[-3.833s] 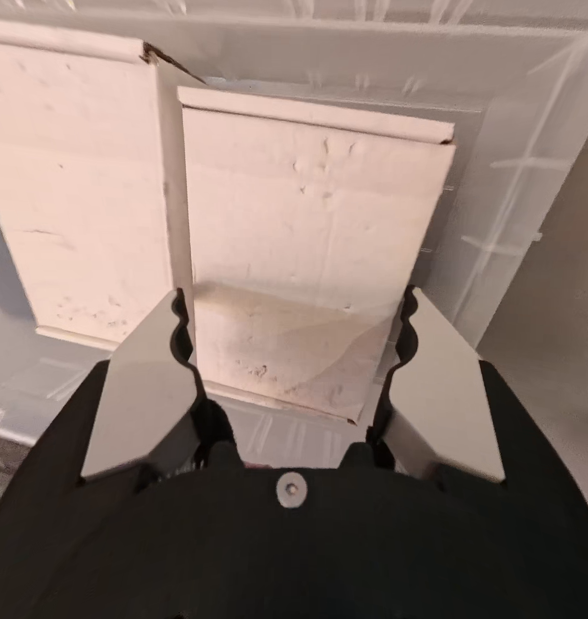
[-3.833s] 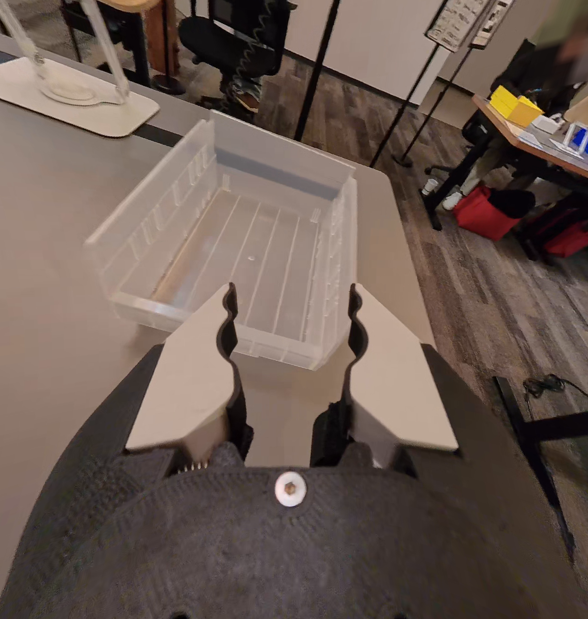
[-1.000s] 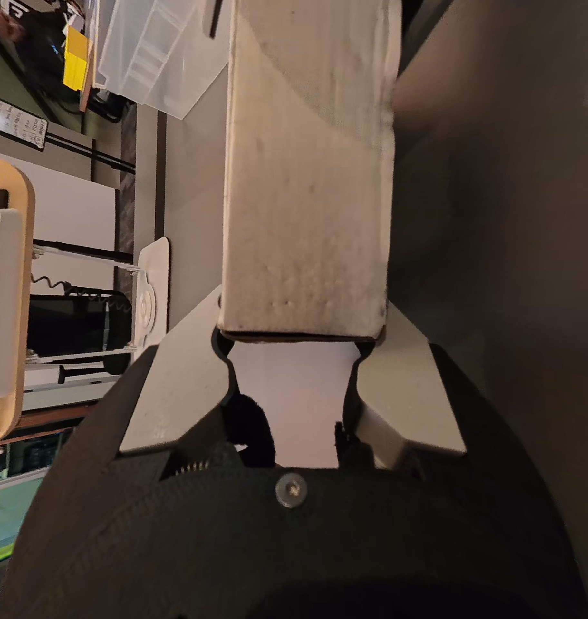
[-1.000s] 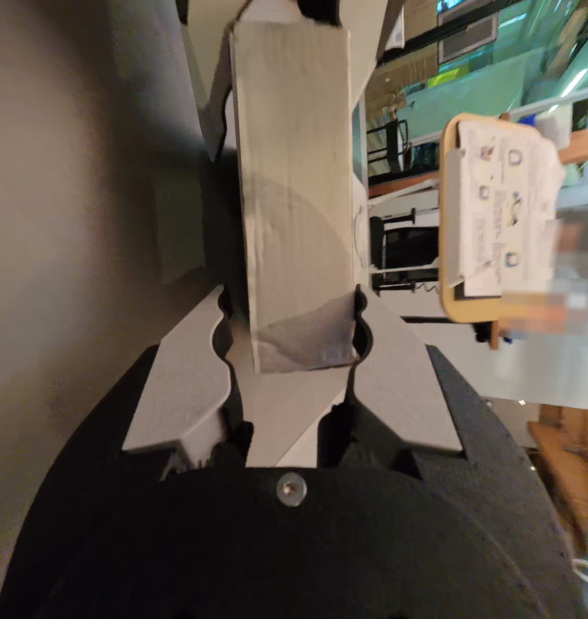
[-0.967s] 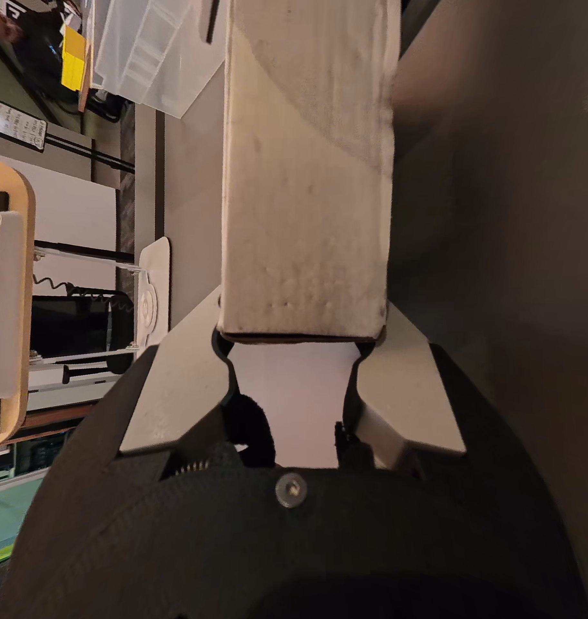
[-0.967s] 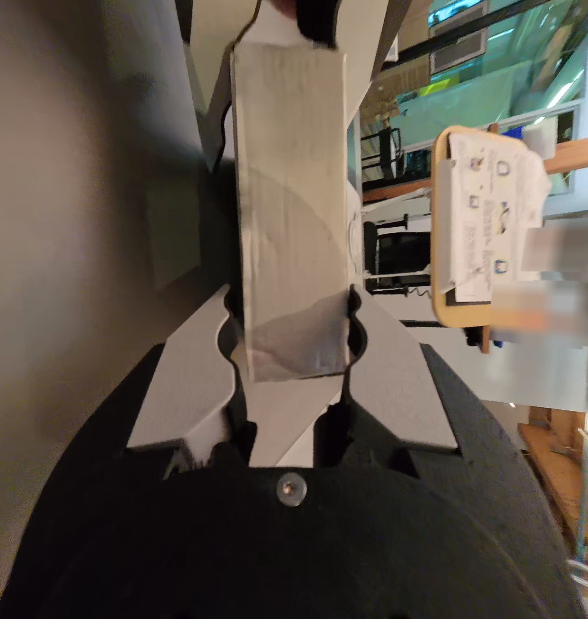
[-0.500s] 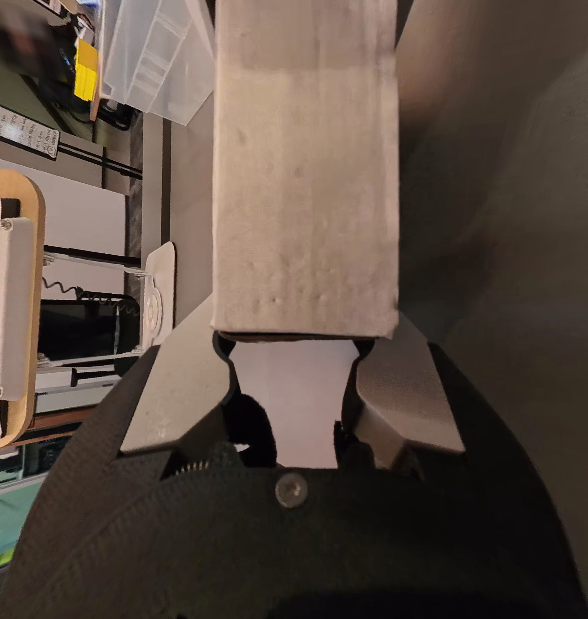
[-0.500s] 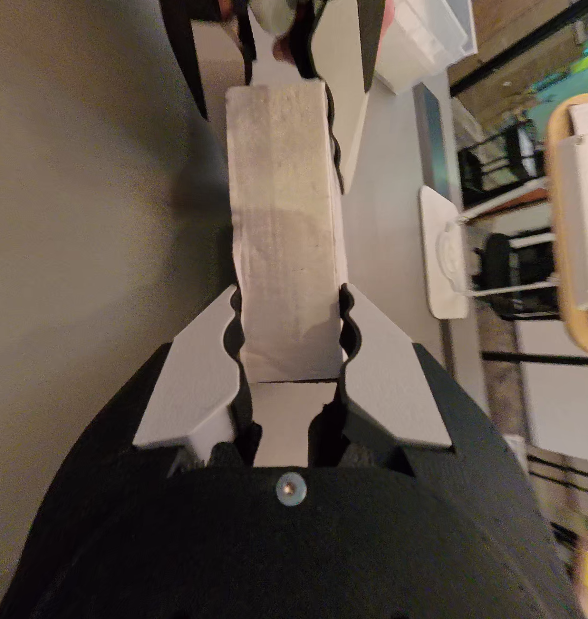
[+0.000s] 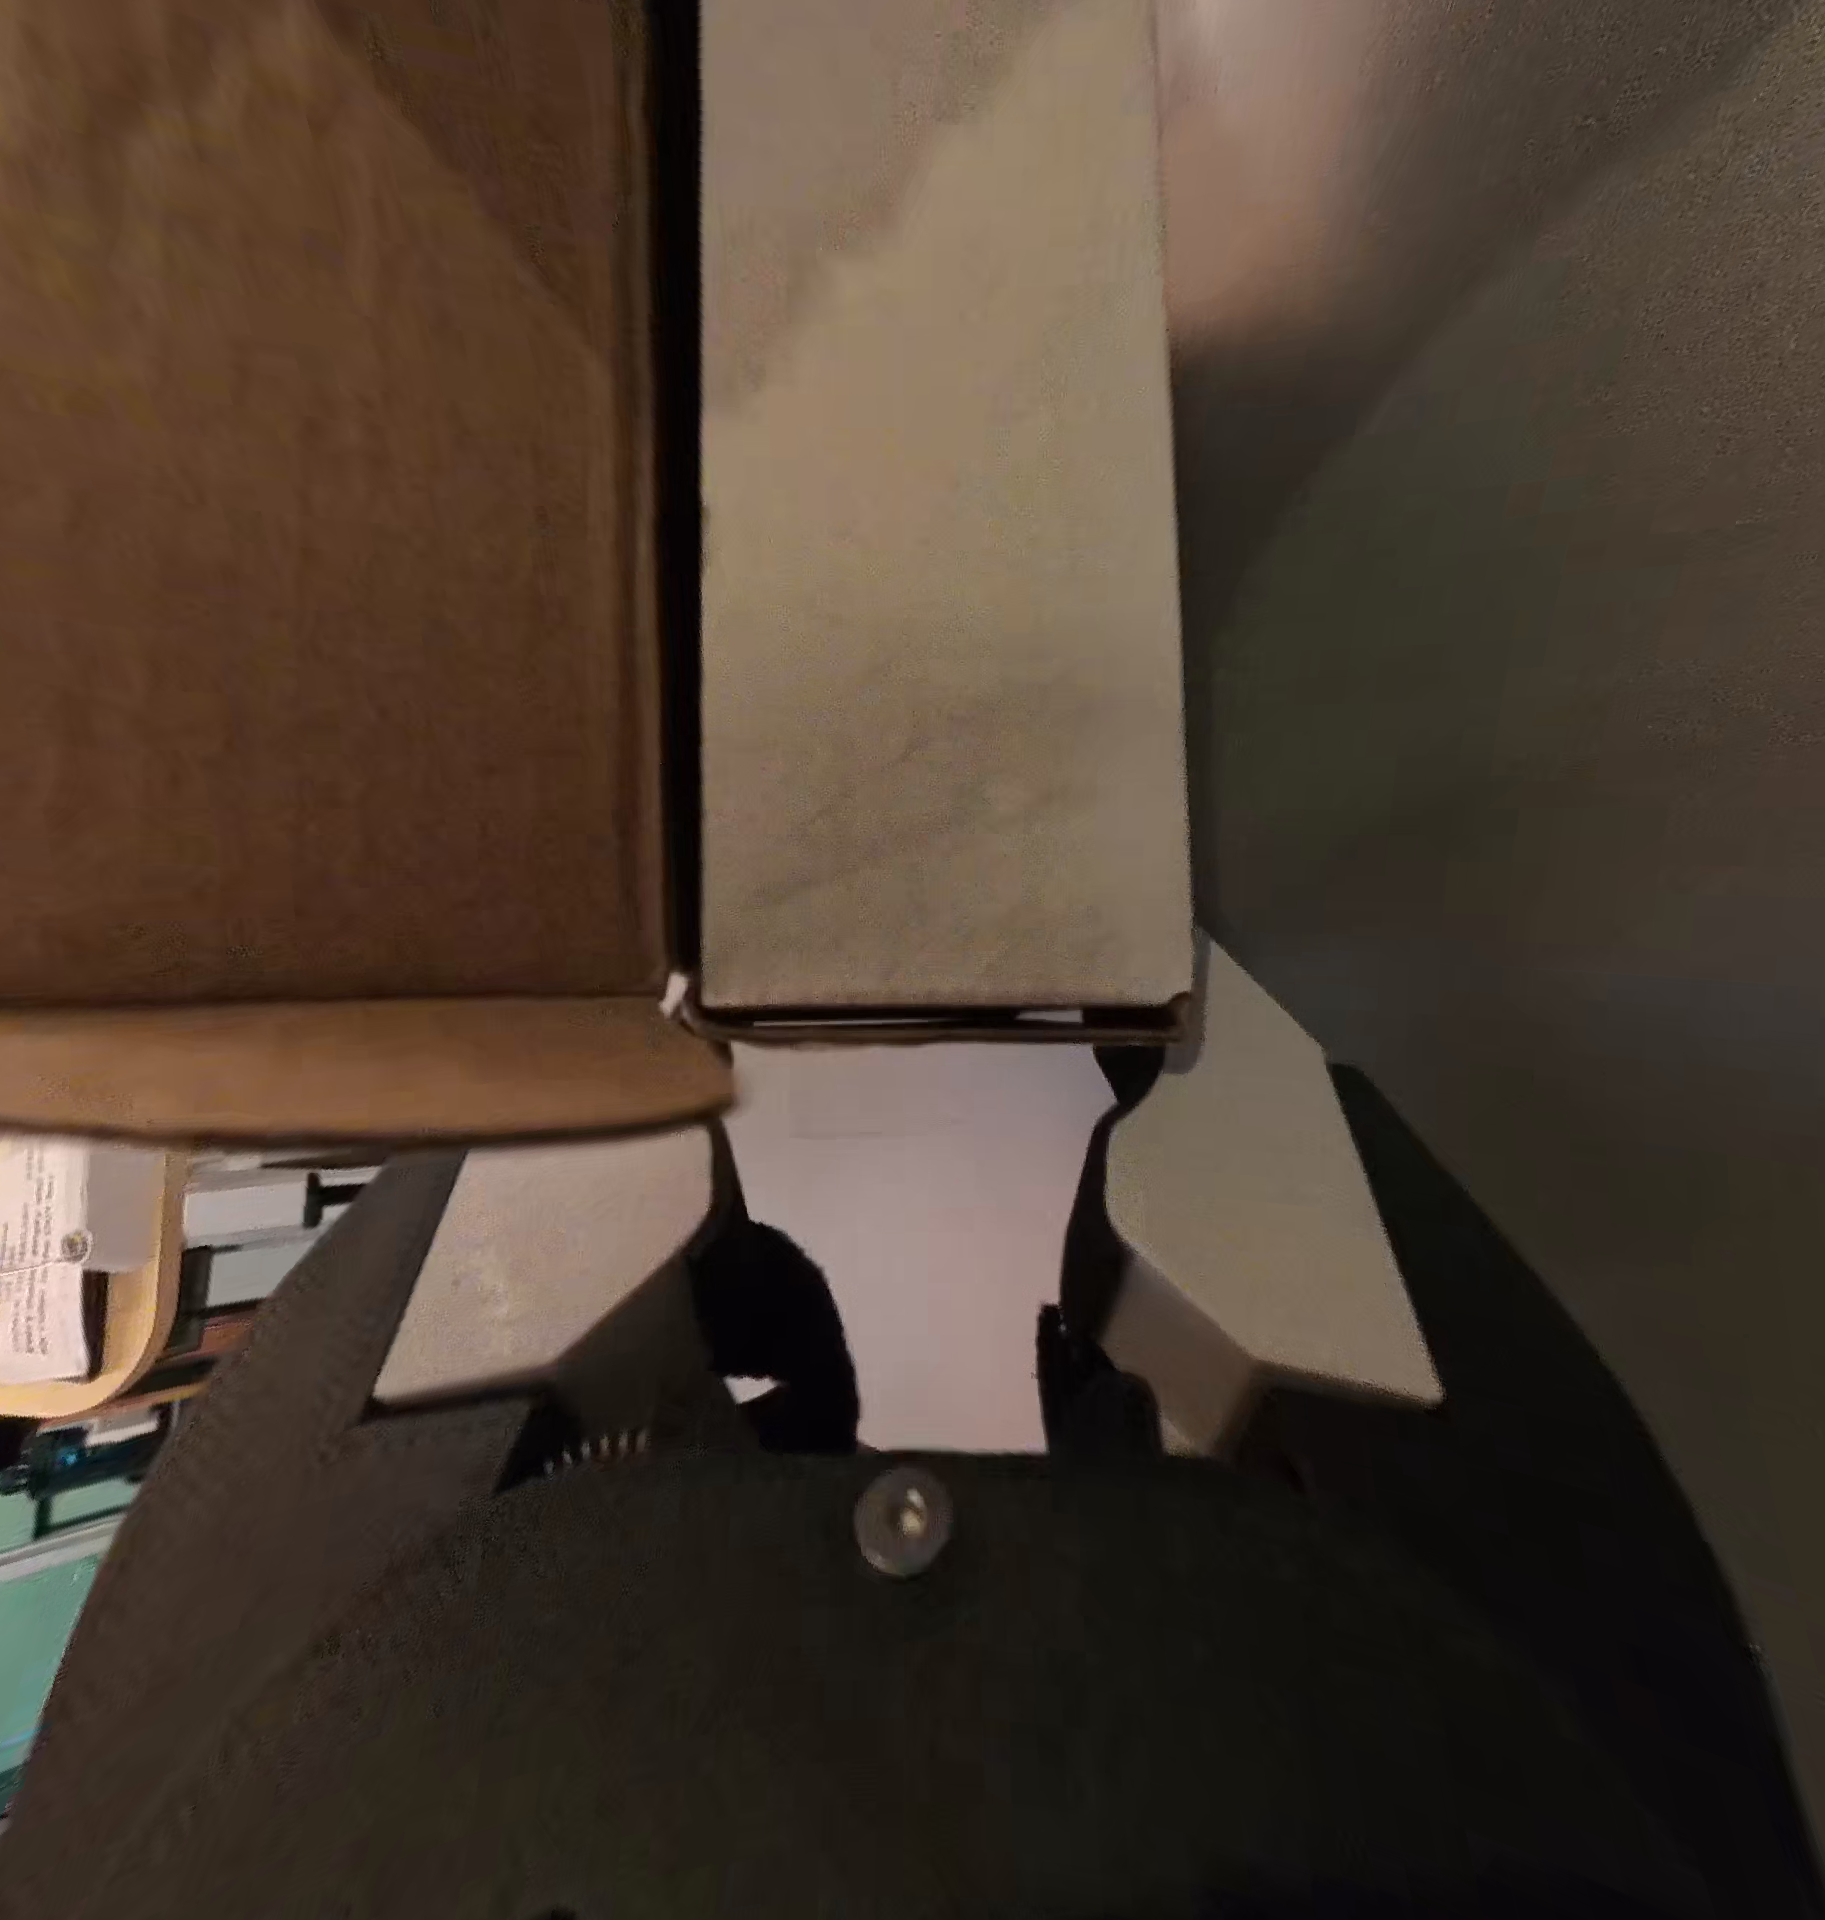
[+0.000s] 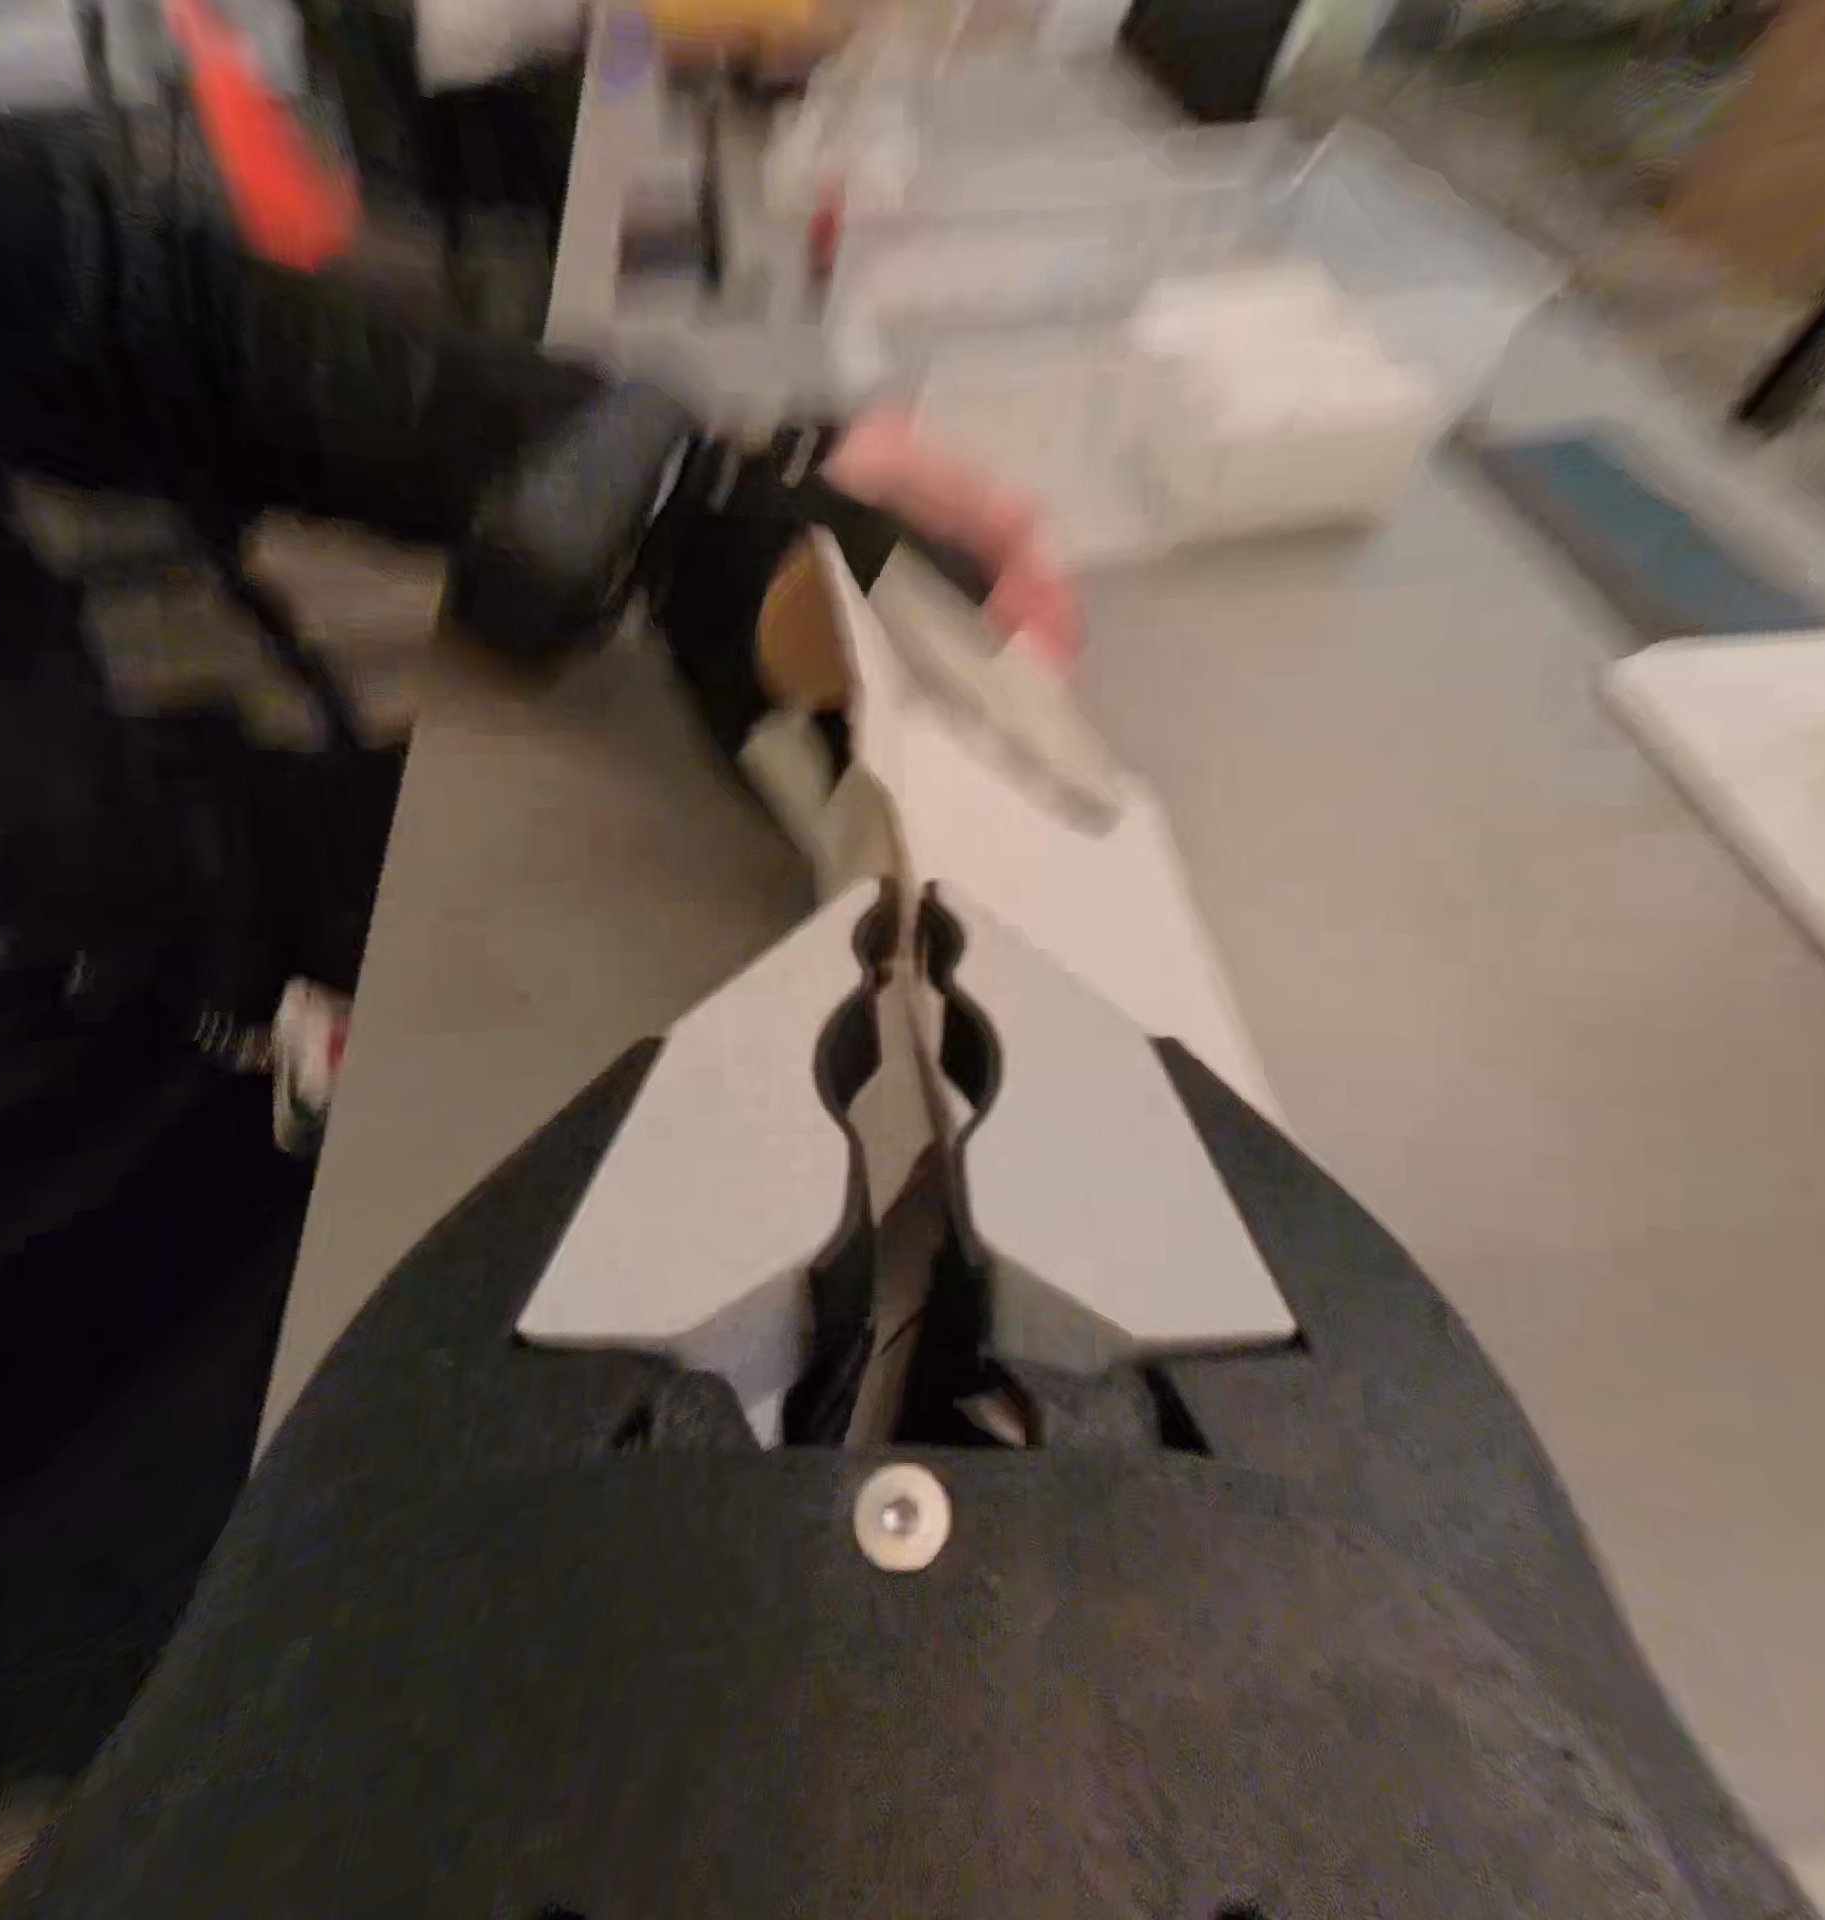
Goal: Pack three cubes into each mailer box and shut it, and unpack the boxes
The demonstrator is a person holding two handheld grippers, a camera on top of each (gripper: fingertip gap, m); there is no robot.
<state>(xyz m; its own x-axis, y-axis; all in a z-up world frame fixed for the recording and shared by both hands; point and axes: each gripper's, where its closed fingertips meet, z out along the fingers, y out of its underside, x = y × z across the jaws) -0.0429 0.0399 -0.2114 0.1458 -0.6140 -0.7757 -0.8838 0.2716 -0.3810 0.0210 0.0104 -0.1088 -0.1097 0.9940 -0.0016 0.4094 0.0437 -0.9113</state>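
A white mailer box (image 9: 939,623) stands on its side between the fingers of my left gripper (image 9: 939,1039), which is shut on its narrow end. Its lid (image 9: 295,520) has swung open to the left and shows its brown inner face. In the blurred right wrist view, my right gripper (image 10: 903,904) is shut on a thin cardboard edge of the lid (image 10: 1043,862). Beyond it, the left gripper (image 10: 721,592) and a hand (image 10: 949,499) hold the far end. No cubes are in view; the box's inside is hidden.
The grey table (image 10: 1407,831) spreads under the box; its left edge (image 10: 368,831) drops to the floor. A white flat base (image 10: 1770,790) lies at the right, a clear plastic bin (image 10: 1199,343) behind. A wooden board with papers (image 9: 56,1278) is off the table.
My right gripper has gone from spanning the box's end to pinching the lid's thin edge, and the lid has swung open. My left gripper keeps its hold on the box.
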